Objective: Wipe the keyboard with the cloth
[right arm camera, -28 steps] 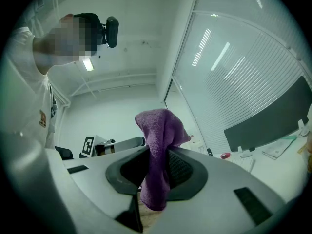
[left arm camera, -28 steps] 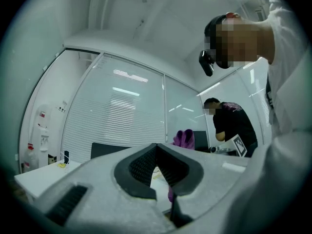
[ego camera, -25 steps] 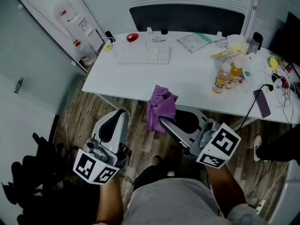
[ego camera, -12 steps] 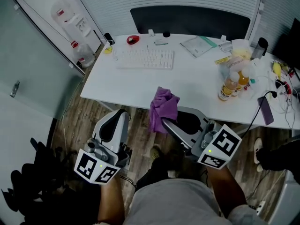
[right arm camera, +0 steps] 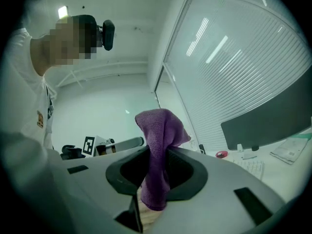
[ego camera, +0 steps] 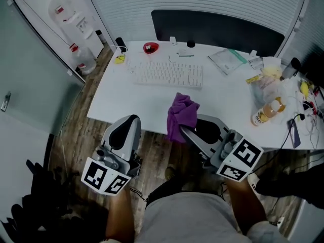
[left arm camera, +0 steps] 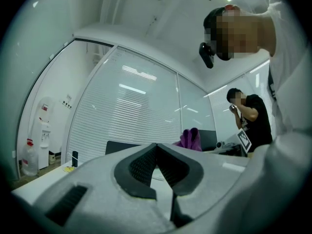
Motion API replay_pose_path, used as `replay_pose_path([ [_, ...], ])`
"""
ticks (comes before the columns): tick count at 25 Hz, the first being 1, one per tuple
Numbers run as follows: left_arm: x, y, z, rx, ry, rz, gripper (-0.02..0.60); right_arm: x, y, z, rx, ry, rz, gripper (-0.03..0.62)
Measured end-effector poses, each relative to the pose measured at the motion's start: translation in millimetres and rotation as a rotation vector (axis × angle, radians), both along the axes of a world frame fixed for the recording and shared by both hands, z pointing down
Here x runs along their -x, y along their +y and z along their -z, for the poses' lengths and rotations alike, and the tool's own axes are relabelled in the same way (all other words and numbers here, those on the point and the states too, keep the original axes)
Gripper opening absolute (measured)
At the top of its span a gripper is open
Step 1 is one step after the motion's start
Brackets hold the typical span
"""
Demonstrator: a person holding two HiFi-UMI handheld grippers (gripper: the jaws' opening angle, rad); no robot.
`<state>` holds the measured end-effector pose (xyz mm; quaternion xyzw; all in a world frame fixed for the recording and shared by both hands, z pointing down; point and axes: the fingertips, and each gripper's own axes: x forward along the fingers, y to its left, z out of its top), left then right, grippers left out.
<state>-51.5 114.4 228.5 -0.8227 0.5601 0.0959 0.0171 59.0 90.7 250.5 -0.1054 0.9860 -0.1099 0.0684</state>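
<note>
A white keyboard lies on the far half of the white desk; a corner of the keyboard shows low in the right gripper view. A purple cloth hangs over the desk's near edge, pinched between the jaws of my right gripper. In the right gripper view the cloth stands up and droops through the shut jaws. My left gripper sits shut and empty at the desk's near edge, left of the cloth. Its pads meet with nothing between them.
Bottles, a bag and cables crowd the desk's right end. A red dish, papers and small items lie along the back edge before a dark panel. A water dispenser stands at the left. Another person stands off to the side.
Both grippers have come forward to the desk's near edge, the right one carrying the cloth. The desk and keyboard now lie closer and lower in the head view.
</note>
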Motion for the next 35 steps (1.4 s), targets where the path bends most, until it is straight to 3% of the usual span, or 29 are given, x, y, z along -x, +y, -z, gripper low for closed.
replay_pose_path([
  [7, 60, -37, -11, 0.019, -0.017, -0.046, 0.015, 57, -33, -8, 0.007, 0.036, -0.069, 0.084],
  [14, 91, -69, -26, 0.057, -0.011, -0.060, 0.015, 79, -56, -18, 0.034, 0.086, -0.116, 0.084],
  [27, 125, -141, -67, 0.200, -0.031, 0.005, 0.017, 105, -124, -41, 0.126, 0.100, -0.129, 0.084],
  [35, 151, -207, -108, 0.349, -0.072, 0.086, 0.017, 125, -190, -59, 0.178, 0.139, -0.116, 0.084],
])
